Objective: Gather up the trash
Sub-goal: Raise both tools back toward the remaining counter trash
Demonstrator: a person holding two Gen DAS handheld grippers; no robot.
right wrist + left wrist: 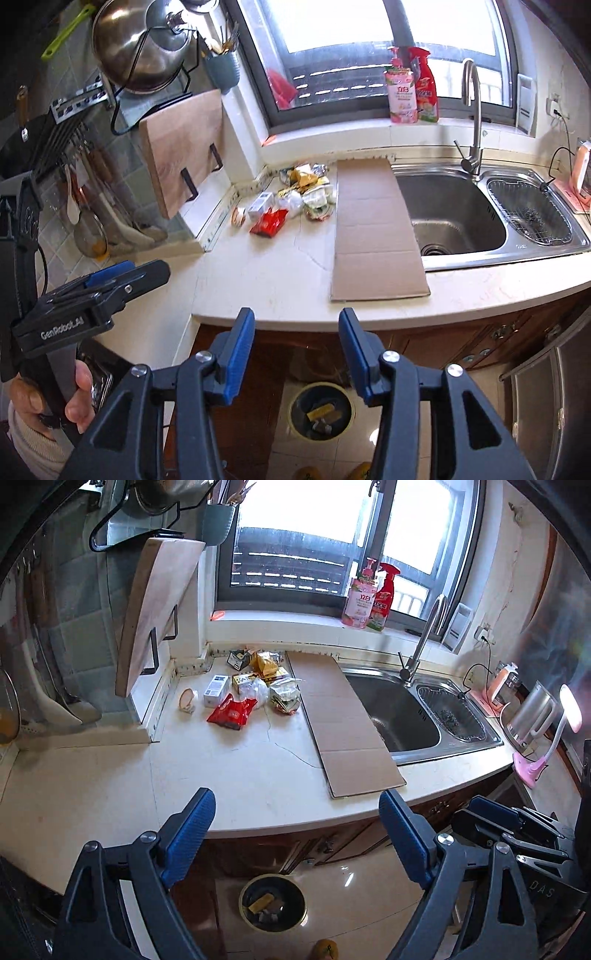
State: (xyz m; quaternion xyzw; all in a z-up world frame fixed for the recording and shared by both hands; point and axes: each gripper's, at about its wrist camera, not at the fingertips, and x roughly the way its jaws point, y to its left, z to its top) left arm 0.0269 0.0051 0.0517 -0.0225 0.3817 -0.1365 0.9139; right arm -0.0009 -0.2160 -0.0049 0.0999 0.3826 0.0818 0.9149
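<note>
Trash heaped at the counter's back edge could scatter or slip, since both the left gripper and right gripper hang empty, jaws apart, well short of it.

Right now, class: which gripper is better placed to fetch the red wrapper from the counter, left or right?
Left, probably. The red wrapper lies almost straight ahead of the left gripper, whose jaws stand wide and empty. From the right gripper it sits off to the left, and those jaws are narrower.
</note>
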